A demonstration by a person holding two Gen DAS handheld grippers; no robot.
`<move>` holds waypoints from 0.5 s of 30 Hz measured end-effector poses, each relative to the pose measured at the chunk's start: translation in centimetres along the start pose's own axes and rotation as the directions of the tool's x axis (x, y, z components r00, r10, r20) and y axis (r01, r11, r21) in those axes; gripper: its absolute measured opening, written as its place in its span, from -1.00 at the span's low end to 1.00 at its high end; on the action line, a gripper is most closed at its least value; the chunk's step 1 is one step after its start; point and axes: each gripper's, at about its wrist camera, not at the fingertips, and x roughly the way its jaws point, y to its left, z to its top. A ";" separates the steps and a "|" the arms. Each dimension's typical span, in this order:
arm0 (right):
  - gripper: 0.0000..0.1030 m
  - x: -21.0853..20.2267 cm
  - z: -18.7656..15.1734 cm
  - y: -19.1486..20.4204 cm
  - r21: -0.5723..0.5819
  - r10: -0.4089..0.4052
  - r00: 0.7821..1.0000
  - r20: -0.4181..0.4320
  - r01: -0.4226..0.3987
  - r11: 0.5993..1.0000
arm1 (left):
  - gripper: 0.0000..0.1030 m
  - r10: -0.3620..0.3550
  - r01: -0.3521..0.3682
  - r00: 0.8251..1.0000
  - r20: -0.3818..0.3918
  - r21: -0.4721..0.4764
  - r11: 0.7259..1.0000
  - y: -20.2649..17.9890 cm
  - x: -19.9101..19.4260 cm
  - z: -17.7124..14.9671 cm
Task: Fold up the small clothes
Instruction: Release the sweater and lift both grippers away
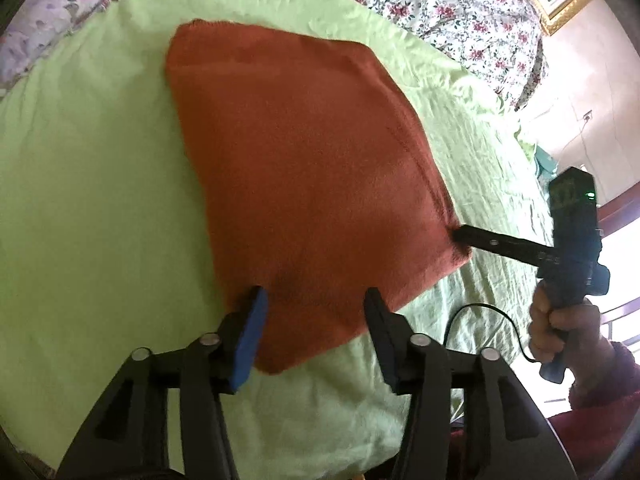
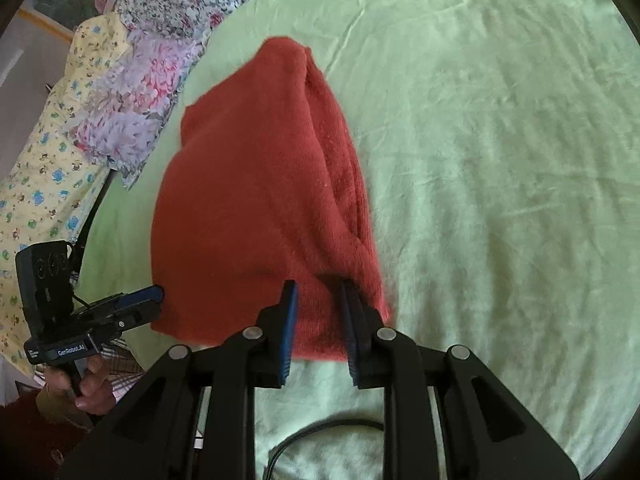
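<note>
Lying flat on the green sheet (image 1: 80, 208) of a bed, a folded rust-red sweater (image 1: 304, 168) fills the middle of the left wrist view. The left tongs (image 1: 314, 300) sit over its near edge with their two fingers well apart, the red knit showing between them but not pinched. At the sweater's right corner the right tongs (image 1: 460, 236) reach in from the side, their dark tip touching or buried in the fabric edge; from this angle I cannot tell how wide they stand. A hand (image 1: 560, 332) in a red sleeve grips their handle, and a black cable (image 1: 492, 316) trails over the sheet below. A flowered quilt (image 1: 460, 12) lies bunched along the far side of the bed.

From the right wrist view, the sweater (image 2: 248, 200) stretches away from the camera, with a thicker folded band running along its right side. The right tongs (image 2: 320, 304) stand partly apart with the sweater's near corner between them; the right finger (image 2: 352, 320) presses against the cloth, though blur leaves it unclear whether both pads truly bite. Off to the left, the left tongs (image 2: 148, 300) lie just beside the sweater's near left edge, held by the other hand (image 2: 88, 388). Flowered pillows (image 2: 132, 92) rest at the sheet's (image 2: 500, 200) far left edge.
</note>
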 end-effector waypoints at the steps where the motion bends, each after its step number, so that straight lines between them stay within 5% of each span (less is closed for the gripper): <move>1: -0.40 -0.6 -0.2 0.0 0.001 0.000 1.000 0.009 0.000 1.000 | 0.05 0.011 -0.011 1.000 0.007 0.001 1.000 0.0 -0.3 -0.3; 9: -0.01 -3.7 -3.6 1.5 -0.016 -0.021 0.996 0.089 0.023 1.000 | 0.23 0.120 -0.120 0.989 0.085 -0.005 0.993 0.5 -3.0 -3.2; 15: 0.41 -4.0 -6.3 4.6 -0.163 -0.093 0.985 0.143 0.116 0.980 | 0.50 0.275 -0.295 0.935 0.224 0.059 0.954 -0.1 -4.9 -5.7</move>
